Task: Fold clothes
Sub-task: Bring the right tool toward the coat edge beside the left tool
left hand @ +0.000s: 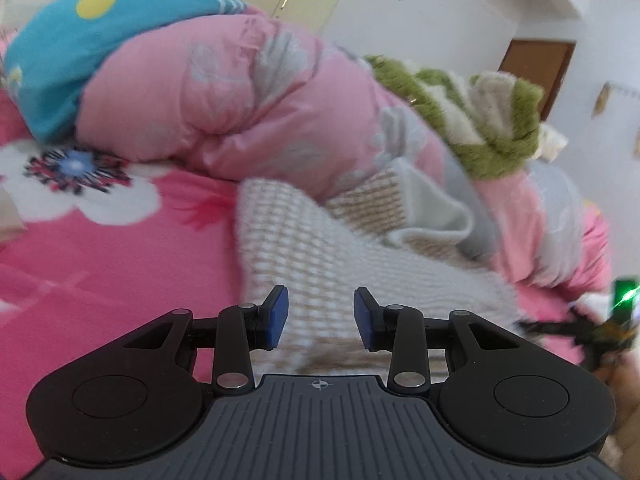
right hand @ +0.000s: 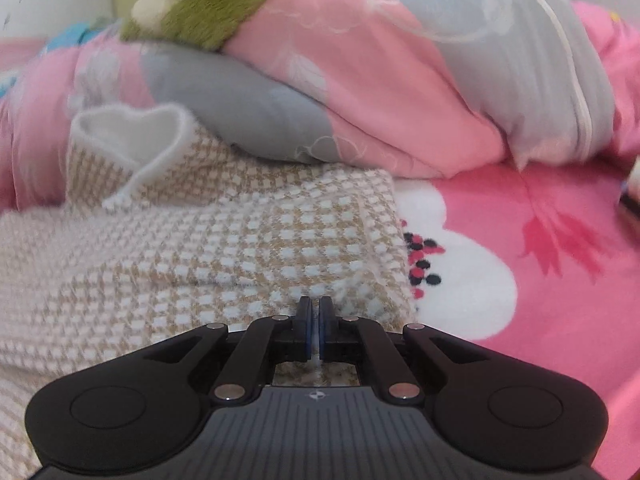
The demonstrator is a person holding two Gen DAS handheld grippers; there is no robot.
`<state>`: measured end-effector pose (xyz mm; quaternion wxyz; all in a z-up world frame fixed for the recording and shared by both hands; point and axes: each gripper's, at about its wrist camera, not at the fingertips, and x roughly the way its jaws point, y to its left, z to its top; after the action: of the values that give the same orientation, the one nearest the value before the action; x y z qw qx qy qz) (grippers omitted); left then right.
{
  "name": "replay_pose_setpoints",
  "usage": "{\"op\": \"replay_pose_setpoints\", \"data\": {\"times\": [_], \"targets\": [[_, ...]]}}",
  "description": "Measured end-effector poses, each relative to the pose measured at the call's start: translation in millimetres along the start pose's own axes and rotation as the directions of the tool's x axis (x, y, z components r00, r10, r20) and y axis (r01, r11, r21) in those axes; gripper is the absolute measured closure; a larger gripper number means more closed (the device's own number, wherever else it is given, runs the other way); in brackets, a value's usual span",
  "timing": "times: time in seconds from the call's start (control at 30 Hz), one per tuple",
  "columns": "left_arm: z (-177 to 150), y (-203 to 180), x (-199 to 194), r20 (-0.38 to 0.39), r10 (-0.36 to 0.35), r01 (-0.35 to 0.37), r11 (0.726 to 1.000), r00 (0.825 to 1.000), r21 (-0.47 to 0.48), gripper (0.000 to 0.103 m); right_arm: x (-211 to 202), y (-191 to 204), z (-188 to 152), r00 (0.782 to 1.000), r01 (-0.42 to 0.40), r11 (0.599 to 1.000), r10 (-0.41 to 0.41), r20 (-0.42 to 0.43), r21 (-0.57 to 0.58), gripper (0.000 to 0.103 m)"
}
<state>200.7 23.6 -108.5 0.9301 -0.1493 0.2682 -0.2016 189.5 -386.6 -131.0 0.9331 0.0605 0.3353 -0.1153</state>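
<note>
A beige-and-white checked knit garment (left hand: 320, 248) lies spread on the bed, its white-lined collar (right hand: 128, 136) turned up against the quilt. In the left wrist view my left gripper (left hand: 321, 312) hangs just above the garment, its blue pads apart with nothing between them. In the right wrist view my right gripper (right hand: 315, 300) is shut near the garment's (right hand: 200, 248) right edge. A thin strip of the cloth shows between its pads, and the fabric rises in a small ridge toward the fingertips. A blurred dark gripper with a green light (left hand: 612, 328) shows at the far right of the left view.
A bulky pink-and-grey quilt (left hand: 240, 100) (right hand: 360, 100) is heaped just behind the garment. A blue pillow (left hand: 100, 32) and a green-and-white plush blanket (left hand: 480, 120) lie on top of it. The pink floral bedsheet (left hand: 100, 260) (right hand: 540, 260) stretches to both sides. A brown door (left hand: 536, 68) stands beyond.
</note>
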Motion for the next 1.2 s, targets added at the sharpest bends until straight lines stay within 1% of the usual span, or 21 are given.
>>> {"op": "replay_pose_setpoints", "data": {"times": [0.07,0.1,0.17,0.23,0.3,0.37,0.43,0.47,0.53,0.6,0.67,0.73,0.77,0.83,0.87,0.9,1.0,1.03,1.13,1.2], "targets": [[1.7,7.4,2.2,-0.024,0.031,-0.031,0.999,0.999,0.010,0.067,-15.7,14.4,9.1,0.999,0.029,0.999,-0.029,0.024,-0.020,0.099],[0.3,13.6,4.5,-0.037,0.027,-0.027,1.000,0.999,-0.012,0.067,-23.8,22.3,13.7,0.999,0.037,0.999,-0.036,0.038,-0.030,0.099],[-2.6,26.0,9.0,-0.062,0.018,-0.021,0.998,0.998,-0.056,0.067,-43.4,48.0,24.8,0.994,-0.037,0.997,0.043,0.096,-0.065,0.099],[-5.5,38.4,13.5,-0.086,0.008,-0.016,0.995,0.996,-0.100,0.067,-57.0,88.9,37.0,0.981,-0.135,0.977,0.155,0.118,-0.163,0.099],[-8.2,44.3,15.7,-0.096,-0.004,-0.008,0.992,0.995,-0.128,0.065,-65.3,136.2,45.9,0.955,-0.245,0.931,0.280,0.101,-0.270,0.099],[-9.6,44.4,16.9,-0.104,-0.008,-0.007,0.991,0.995,-0.137,0.065,-66.8,176.6,52.5,0.920,-0.343,0.871,0.388,0.063,-0.351,0.099],[-9.6,45.3,17.4,-0.105,-0.014,-0.002,0.989,0.994,-0.150,0.065,-54.5,215.5,48.3,0.886,-0.421,0.818,0.464,0.016,-0.392,0.099],[-10.0,45.7,17.4,-0.106,-0.016,-0.001,0.988,0.994,-0.157,0.064,-44.1,233.7,45.2,0.876,-0.443,0.797,0.481,-0.011,-0.412,0.099],[-10.9,44.5,17.8,-0.109,-0.007,-0.010,0.988,0.994,-0.154,0.064,-13.6,264.1,34.3,0.876,-0.461,0.773,0.474,-0.085,-0.436,0.099],[-11.3,42.6,18.1,-0.114,0.004,-0.021,0.989,0.994,-0.146,0.065,26.6,281.7,15.0,0.910,-0.413,0.779,0.379,-0.171,-0.472,0.103],[-10.7,41.2,16.3,-0.112,0.007,-0.023,0.989,0.994,-0.145,0.065,30.3,285.7,7.0,0.917,-0.386,0.757,0.376,-0.132,-0.527,0.103],[-10.6,39.3,16.1,-0.112,0.016,-0.032,0.990,0.994,-0.139,0.065,22.3,290.6,20.7,0.925,-0.377,0.788,0.343,-0.162,-0.487,0.102],[-10.5,38.6,16.0,-0.112,0.021,-0.036,0.990,0.994,-0.136,0.064,16.7,293.2,26.0,0.924,-0.380,0.792,0.347,-0.161,-0.478,0.100],[-10.3,38.0,15.7,-0.111,0.026,-0.041,0.990,0.993,-0.134,0.065,8.4,302.8,33.3,0.914,-0.394,0.769,0.385,-0.127,-0.503,0.100],[-10.4,37.2,15.8,-0.111,0.029,-0.043,0.991,0.993,-0.129,0.065,10.5,307.0,35.9,0.908,-0.403,0.760,0.402,-0.120,-0.509,0.100],[-10.6,36.4,15.7,-0.109,0.033,-0.046,0.991,0.993,-0.124,0.064,17.7,310.8,37.8,0.907,-0.406,0.762,0.402,-0.123,-0.505,0.100],[-11.7,36.1,15.6,-0.106,0.039,-0.051,0.992,0.994,-0.118,0.065,65.8,324.7,35.2,0.929,-0.369,0.783,0.333,-0.165,-0.501,0.103],[-11.2,36.5,15.3,-0.106,0.037,-0.049,0.991,0.994,-0.121,0.065,77.4,323.0,34.5,0.926,-0.376,0.792,0.342,-0.161,-0.481,0.103],[-10.5,35.4,14.6,-0.106,0.042,-0.054,0.991,0.993,-0.119,0.065,74.5,325.8,51.5,0.921,-0.389,0.818,0.354,-0.163,-0.423,0.103],[-10.4,35.2,14.1,-0.106,0.043,-0.056,0.991,0.993,-0.119,0.065,72.2,333.5,58.1,0.921,-0.387,0.808,0.360,-0.149,-0.444,0.103]]}}
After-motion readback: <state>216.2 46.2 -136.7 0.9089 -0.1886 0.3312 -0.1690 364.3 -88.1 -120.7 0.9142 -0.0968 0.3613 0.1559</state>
